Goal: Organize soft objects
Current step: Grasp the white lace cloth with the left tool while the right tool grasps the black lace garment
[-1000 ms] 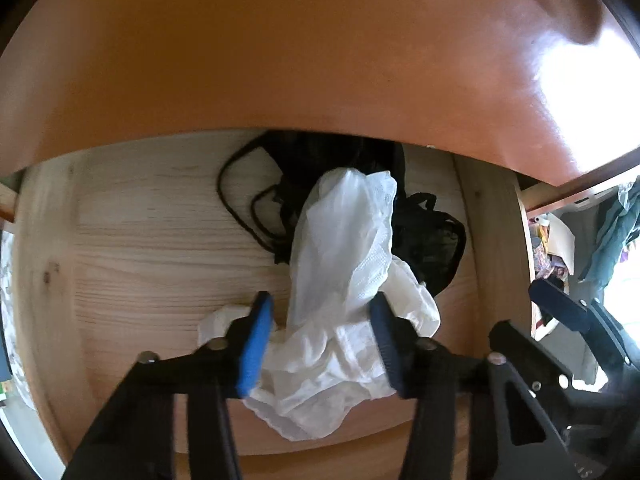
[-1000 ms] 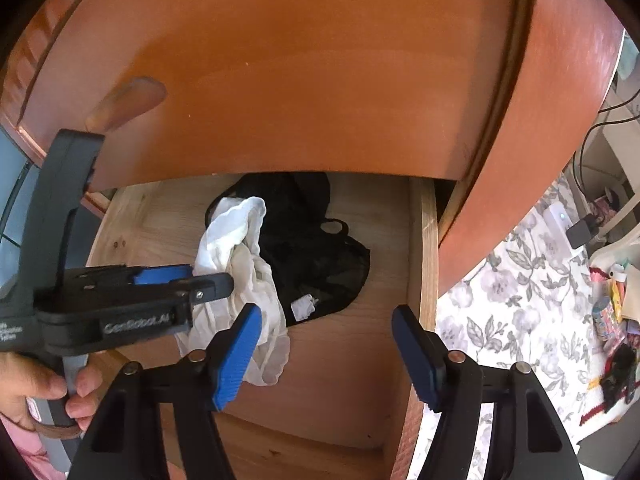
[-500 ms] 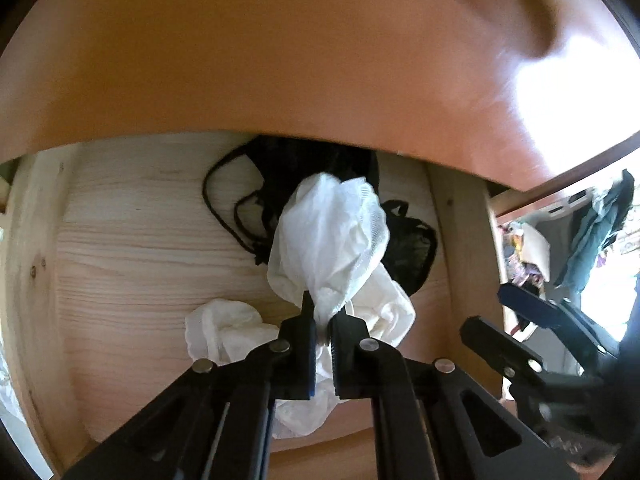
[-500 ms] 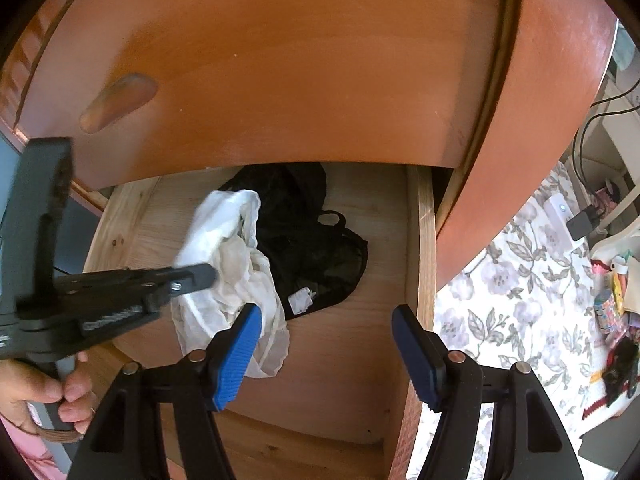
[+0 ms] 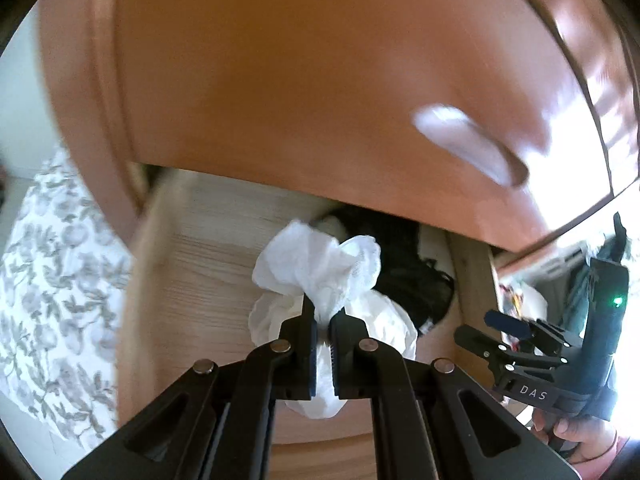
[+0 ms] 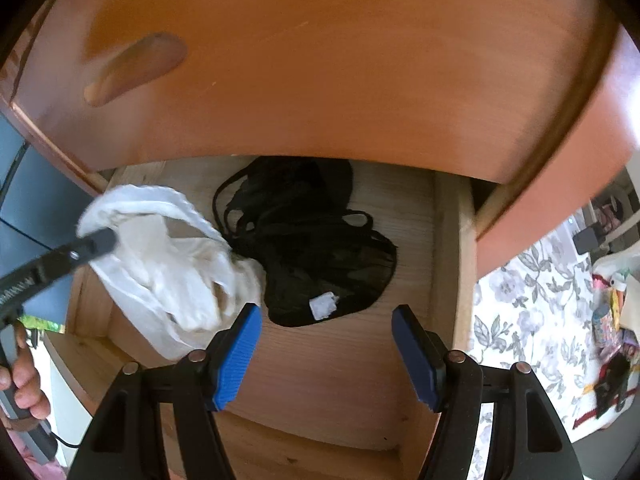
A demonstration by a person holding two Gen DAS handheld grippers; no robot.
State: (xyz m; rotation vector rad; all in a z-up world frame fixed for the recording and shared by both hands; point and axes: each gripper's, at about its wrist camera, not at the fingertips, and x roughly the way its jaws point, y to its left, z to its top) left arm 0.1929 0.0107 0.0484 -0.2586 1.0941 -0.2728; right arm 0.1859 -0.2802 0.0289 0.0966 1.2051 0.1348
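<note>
**White cloth gripped over an open drawer**

Left wrist view: the left tongs (image 5: 324, 322) are clamped on a bunched white cloth (image 5: 320, 264), which hangs over the pale wooden drawer (image 5: 208, 264). A black garment (image 5: 412, 280) lies behind it, partly hidden by the cloth and by the orange-brown drawer front (image 5: 300, 92) above. The right tongs (image 5: 492, 330) show at the right edge, a hand (image 5: 576, 436) beneath them. A floral fabric (image 5: 52, 280) lies to the left.

Right wrist view: the right tongs (image 6: 326, 356) stand wide apart, holding nothing, above the drawer floor. Here the black garment (image 6: 316, 248) shows in full, with a white label (image 6: 323, 306). The white cloth (image 6: 168, 264) hangs at the left. A drawer handle (image 6: 136, 68) sits on the front; floral fabric (image 6: 532, 320) lies right.
</note>
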